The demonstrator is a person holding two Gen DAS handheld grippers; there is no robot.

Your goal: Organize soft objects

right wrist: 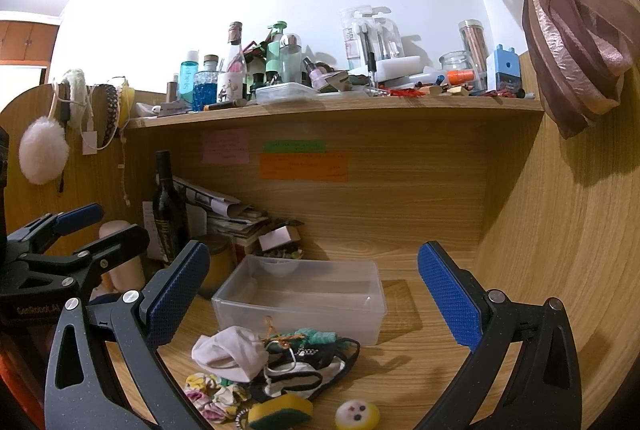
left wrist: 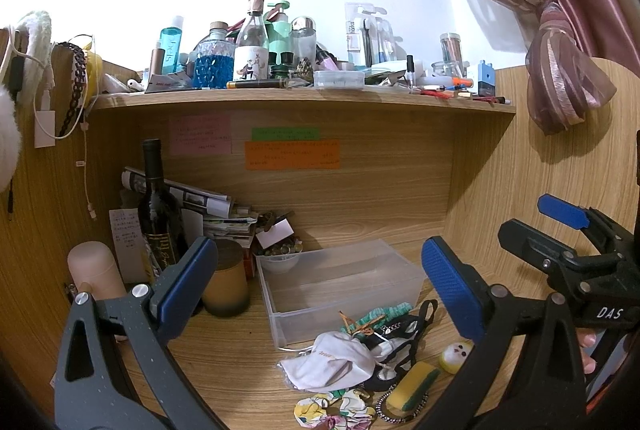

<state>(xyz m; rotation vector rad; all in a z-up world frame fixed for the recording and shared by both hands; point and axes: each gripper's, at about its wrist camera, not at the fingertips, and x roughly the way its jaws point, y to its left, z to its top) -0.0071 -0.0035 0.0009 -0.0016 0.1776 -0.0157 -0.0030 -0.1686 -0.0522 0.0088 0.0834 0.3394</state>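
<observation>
My left gripper [left wrist: 316, 278]: fingers spread wide, holding nothing, hovering above the desk.
My right gripper [right wrist: 314, 286]: also wide open and empty.
Soft things: the white cloth [right wrist: 230, 352], face masks [right wrist: 316, 366], scrunchie [right wrist: 212, 396] and sponge [right wrist: 280, 412] lie heaped on the desk just in front of the clear box [right wrist: 300, 296].
Box: empty, as far as I can see.
How I'd go: take the top cloth first, pinching a bunched fold so the straps don't drag neighbours along.

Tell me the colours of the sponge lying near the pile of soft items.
The sponge is yellow with a dark green scouring layer, clearest in the right wrist view.
</observation>
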